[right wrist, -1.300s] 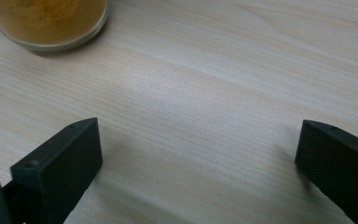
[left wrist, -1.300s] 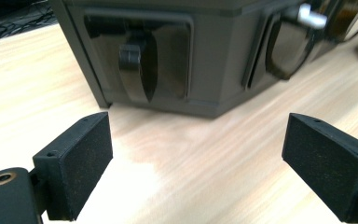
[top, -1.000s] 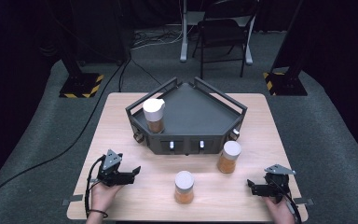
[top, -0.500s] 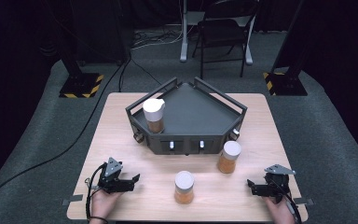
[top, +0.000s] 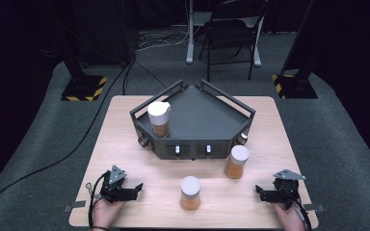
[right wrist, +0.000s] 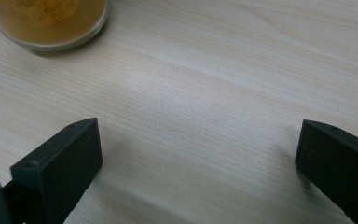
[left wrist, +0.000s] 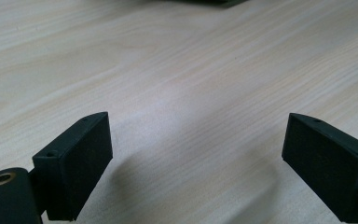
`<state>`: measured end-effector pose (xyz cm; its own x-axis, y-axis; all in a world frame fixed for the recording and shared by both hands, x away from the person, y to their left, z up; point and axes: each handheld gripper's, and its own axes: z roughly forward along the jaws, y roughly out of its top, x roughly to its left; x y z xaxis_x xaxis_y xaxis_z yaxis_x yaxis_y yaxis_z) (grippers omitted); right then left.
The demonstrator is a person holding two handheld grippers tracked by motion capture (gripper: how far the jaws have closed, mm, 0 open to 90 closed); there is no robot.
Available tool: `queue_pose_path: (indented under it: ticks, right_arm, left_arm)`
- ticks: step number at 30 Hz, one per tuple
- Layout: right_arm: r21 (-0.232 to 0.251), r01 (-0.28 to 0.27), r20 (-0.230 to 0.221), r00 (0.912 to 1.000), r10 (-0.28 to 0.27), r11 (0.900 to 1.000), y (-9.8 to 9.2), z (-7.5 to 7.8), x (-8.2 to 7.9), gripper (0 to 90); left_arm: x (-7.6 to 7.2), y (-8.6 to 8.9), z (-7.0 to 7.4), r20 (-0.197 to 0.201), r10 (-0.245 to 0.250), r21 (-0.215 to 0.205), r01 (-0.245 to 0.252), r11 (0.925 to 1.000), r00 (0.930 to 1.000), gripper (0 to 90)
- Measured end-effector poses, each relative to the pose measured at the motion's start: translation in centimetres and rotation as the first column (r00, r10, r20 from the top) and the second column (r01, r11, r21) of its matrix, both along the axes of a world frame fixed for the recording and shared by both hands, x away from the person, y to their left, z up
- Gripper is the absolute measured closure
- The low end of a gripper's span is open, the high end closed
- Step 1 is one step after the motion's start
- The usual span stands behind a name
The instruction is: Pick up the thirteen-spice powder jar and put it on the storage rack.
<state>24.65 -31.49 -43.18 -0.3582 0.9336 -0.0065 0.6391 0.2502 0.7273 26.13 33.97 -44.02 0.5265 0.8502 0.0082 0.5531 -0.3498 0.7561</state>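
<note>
Pale woodgrain table (left wrist: 191,70) lies bare between both grippers' spread, blocky black jaws.

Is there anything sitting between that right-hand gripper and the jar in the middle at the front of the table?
Nothing visible. Only bare table lies between the right gripper and the front middle jar; its jaws stand open with nothing between them.

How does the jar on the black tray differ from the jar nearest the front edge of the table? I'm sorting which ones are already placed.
The jar on the tray stands raised on the black tray, at its left corner; the front jar stands on the bare table, between the two grippers. The tray jar is farther from both grippers. Both are upright, white-lidded, with orange-brown contents.
</note>
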Motion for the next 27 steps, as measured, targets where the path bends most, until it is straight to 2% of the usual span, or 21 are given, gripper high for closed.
queue_pose_path:
  ticks: [1,7,27]
  right_arm:
    - [0.0,0.0,-0.001,1.0,0.0,1.0,0.01,0.01,0.0,0.0]
    - [0.0,0.0,0.0,1.0,0.0,1.0,0.0,0.0,0.0,0.0]
    - [0.001,0.003,0.0,1.0,-0.003,1.0,0.05,0.0,-0.03,0.0]
  left_arm:
    - [0.16,-0.11,0.13,-0.011,0.0,0.012,0.001,0.9999,0.9999,7.7]
    - [0.48,0.01,0.22,-0.038,0.012,0.002,-0.012,0.9999,0.9992,6.5]
    - [0.43,0.02,0.27,-0.042,0.012,0.008,-0.011,0.9999,0.999,4.2]
